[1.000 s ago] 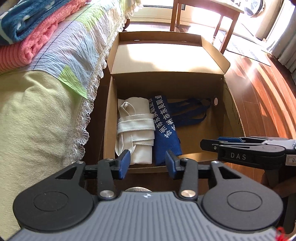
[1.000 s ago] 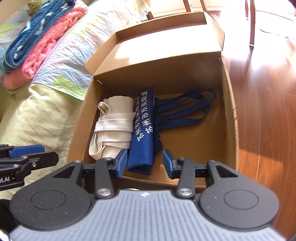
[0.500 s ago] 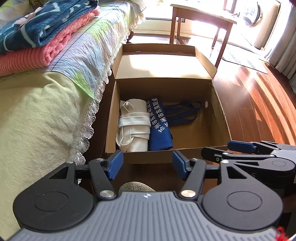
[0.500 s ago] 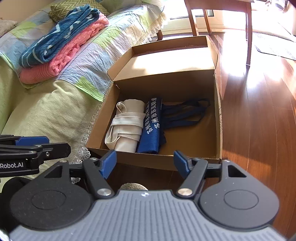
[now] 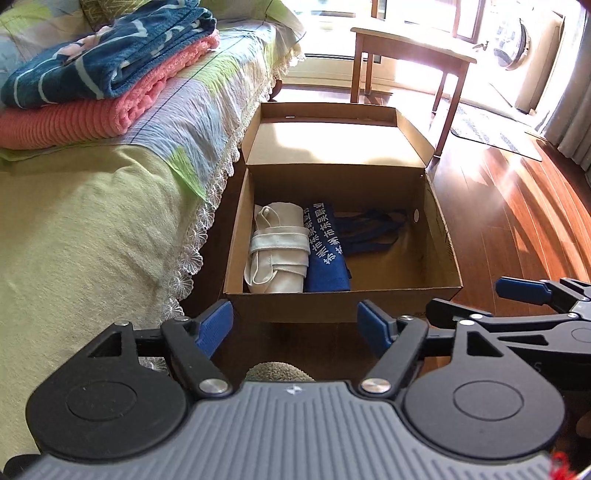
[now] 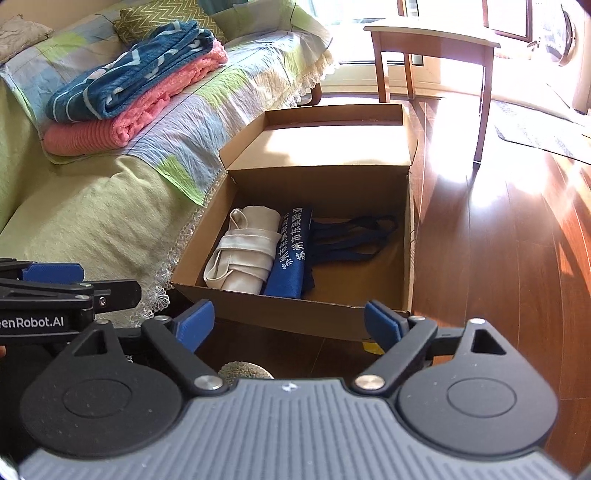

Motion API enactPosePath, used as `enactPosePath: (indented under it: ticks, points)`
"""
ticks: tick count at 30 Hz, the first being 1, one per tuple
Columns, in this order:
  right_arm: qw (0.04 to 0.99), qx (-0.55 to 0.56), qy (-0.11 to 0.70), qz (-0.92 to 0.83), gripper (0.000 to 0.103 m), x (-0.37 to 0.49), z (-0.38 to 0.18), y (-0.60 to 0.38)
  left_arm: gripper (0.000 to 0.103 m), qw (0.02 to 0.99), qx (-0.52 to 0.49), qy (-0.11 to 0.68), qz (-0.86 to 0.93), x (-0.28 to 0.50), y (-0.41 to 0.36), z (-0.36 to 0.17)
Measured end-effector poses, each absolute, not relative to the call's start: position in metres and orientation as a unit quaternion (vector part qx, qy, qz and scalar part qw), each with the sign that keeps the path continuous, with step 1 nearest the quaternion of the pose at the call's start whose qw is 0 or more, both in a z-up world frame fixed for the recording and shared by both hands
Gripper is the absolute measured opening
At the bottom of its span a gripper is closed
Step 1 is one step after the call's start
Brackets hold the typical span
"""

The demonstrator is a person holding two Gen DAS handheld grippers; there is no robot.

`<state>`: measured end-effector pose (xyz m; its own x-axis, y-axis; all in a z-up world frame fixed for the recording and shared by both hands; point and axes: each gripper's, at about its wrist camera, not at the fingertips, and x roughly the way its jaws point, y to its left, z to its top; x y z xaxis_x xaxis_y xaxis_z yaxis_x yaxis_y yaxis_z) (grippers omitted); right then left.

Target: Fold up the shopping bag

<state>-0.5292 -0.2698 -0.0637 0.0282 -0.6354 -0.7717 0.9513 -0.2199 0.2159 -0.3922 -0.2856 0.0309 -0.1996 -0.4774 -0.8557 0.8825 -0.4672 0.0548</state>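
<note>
Here your left gripper (image 5: pixel 295 326) and right gripper (image 6: pixel 289 325) both hang with fingers spread wide, holding nothing, short of the cardboard box (image 5: pixel 343 304). The folded blue shopping bag (image 5: pixel 327 254) lies inside, touching a rolled cream bag (image 5: pixel 277 251) on its left, its handles trailing right. The box's near wall stands between you and it. A bed (image 5: pixel 92 221) crowds the box's left; wooden floor (image 6: pixel 498 258) lies open on the right. Only the right view shows the zigzag pillow (image 6: pixel 162 18).
</note>
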Motion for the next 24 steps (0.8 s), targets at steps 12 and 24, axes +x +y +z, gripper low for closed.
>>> enactPosePath:
  ticks: [12,24]
  points:
    - [0.558,0.36,0.247,-0.706,0.101,-0.518,-0.064,-0.261,0.093,0.491,0.427,0.226,-0.725,-0.385,-0.266,0.029]
    - [0.552,0.367,0.226,-0.714,0.102,-0.529,-0.054,-0.25,0.092,0.498,0.436,0.261,-0.702,-0.387,-0.271,0.02]
